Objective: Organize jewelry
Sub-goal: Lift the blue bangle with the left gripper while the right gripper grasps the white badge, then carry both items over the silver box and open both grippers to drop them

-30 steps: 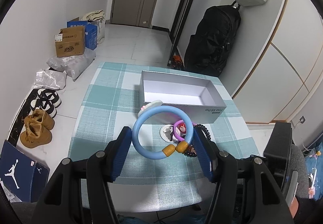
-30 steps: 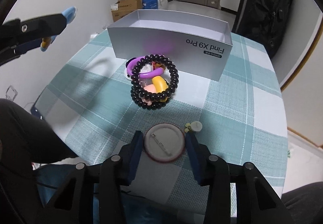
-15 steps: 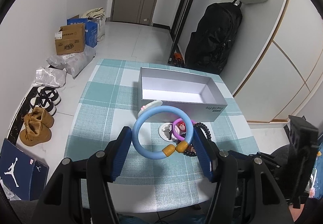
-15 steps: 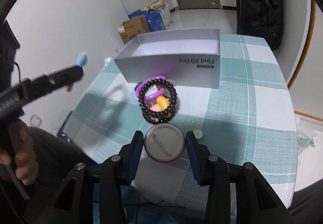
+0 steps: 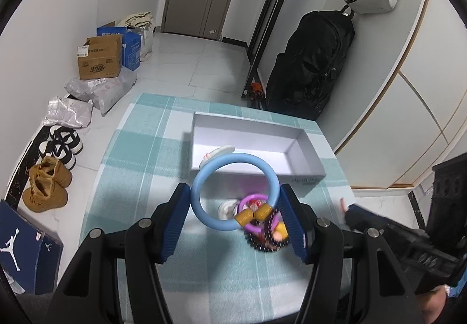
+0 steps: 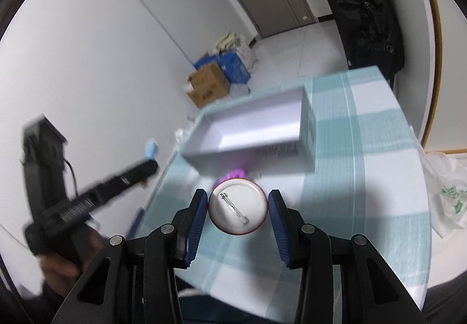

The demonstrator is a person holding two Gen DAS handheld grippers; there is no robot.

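Note:
My left gripper is shut on a light blue ring bracelet with two yellow beads, held above the checked tablecloth in front of the open grey box. Under it lie a purple ring, a black bead bracelet and a white piece. My right gripper is shut on a round white pin badge, its back and pin facing me, raised above the table. The box lies beyond it. The left gripper shows blurred at the left.
The table's teal checked cloth ends at a near edge below the grippers. Cardboard boxes, bags and shoes lie on the floor at the left. A black backpack stands behind the table. A plastic bag lies at the right.
My right gripper has lifted the badge off the table and swung up and toward the box. My left gripper has held the blue bracelet and drifted forward a little.

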